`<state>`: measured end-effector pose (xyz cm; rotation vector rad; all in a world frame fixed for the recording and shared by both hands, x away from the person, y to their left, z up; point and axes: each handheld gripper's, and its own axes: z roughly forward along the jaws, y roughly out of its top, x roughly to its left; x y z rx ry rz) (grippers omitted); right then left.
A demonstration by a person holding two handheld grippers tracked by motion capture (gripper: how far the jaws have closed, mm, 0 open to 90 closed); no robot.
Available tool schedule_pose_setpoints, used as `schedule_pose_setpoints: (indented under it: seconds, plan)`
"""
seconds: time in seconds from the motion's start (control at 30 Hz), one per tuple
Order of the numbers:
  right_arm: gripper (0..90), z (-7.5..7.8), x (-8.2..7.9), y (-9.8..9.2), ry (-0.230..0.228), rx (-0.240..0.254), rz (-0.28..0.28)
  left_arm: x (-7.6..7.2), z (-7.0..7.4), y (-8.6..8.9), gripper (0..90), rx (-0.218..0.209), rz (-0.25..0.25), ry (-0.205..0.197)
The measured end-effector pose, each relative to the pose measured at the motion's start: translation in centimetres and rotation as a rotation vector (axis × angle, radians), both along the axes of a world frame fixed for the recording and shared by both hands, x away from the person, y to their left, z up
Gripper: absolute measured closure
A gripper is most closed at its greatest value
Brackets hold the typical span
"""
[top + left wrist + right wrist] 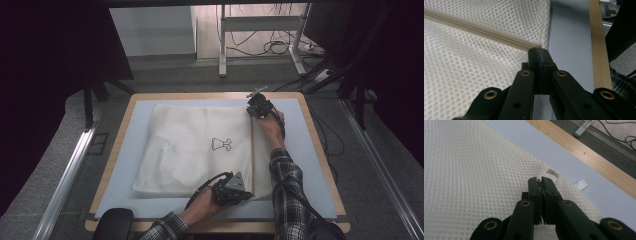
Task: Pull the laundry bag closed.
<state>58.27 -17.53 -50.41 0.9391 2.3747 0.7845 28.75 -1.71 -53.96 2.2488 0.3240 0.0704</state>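
Observation:
A white mesh bag (195, 150) lies flat on a light blue mat (295, 150), with a small black print (221, 144) at its middle. A beige zipper (253, 150) runs along its right side. My left gripper (247, 193) sits at the bag's near right corner. In the left gripper view its jaws (537, 51) press together right at the zipper's end (534, 45), apparently on the mesh (461, 70). My right gripper (251, 111) is at the far right corner, shut on a small zipper pull (540, 185) over the mesh (474, 170).
The mat covers a wooden table (320, 150) whose edge shows as a strip (599, 50). A white label tab (581, 184) sticks out from the bag's far edge. Desk legs and cables (270, 45) stand on the floor beyond. Metal rails (65, 170) flank the table.

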Motion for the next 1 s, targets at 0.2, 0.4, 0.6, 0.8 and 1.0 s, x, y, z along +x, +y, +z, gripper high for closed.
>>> schedule_pose_setpoints:
  seconds: [0.2, 0.4, 0.6, 0.8, 1.0]
  plan:
    - [86.5, -0.3, 0.5, 0.2, -0.002, -0.009, -0.021, 0.0, 0.0, 0.0, 90.0, 0.001, 0.0, -0.003]
    - [86.0, -0.3, 0.4, 0.3, 0.004, -0.003, -0.021, 0.0, 0.0, 0.0, 90.0, -0.001, -0.001, -0.001]
    - [84.7, -0.2, -0.1, 0.3, -0.003, 0.009, -0.021, -0.2, 0.0, 0.0, 90.0, 0.002, 0.0, -0.016]
    - [82.3, -0.3, -0.6, -0.1, -0.004, 0.036, -0.024, -0.2, 0.0, 0.0, 86.3, -0.002, 0.019, -0.018]
    - [76.8, -0.1, -1.1, -0.3, -0.013, 0.057, -0.024, -0.2, 0.1, 0.0, 83.2, 0.0, 0.029, -0.025]
